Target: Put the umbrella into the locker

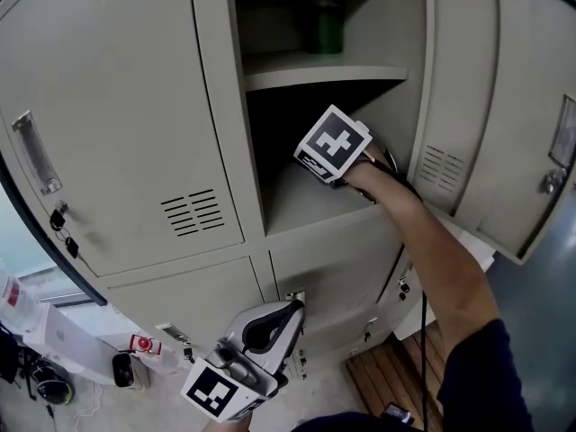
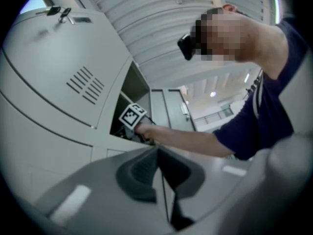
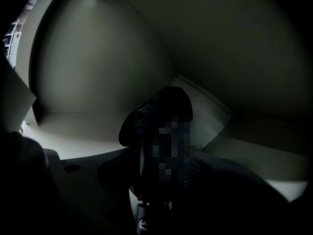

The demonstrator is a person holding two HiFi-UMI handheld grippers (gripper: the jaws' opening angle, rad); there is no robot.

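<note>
Right gripper view: the umbrella (image 3: 161, 126), dark and folded, sits between the jaws of the right claw (image 3: 156, 173), which pinch its lower part. Its free end points ahead toward the back corner (image 3: 178, 77) of the compartment. The view is very dim, so we cannot tell whether the umbrella touches the compartment floor (image 3: 83, 129) or hangs just above it.

Head view: the right claw is inside the locker (image 1: 216, 106), in the compartment under the shelf (image 1: 324, 77), with the forearm crossing the front lip. The door (image 1: 504, 133) stands swung out to the right. From here the umbrella is hidden behind the marker cube (image 1: 333, 144).

Left gripper view: the left claw (image 2: 157, 153) has its jaws pressed together with nothing between them. It is held low, well apart from the opening.

Our judgement: the umbrella is inside the locker but not yet let go.

Risks we note:
- If the jaws spread while the umbrella is off the floor, it drops and may roll toward the open front.
- If it is pushed further in, the free end could jam against the back wall and twist the umbrella in the grip.
- A loose strap or fold of fabric could snag a jaw on the way out and drag the umbrella back over the lip.
- The door could be knocked by the arm.
</note>
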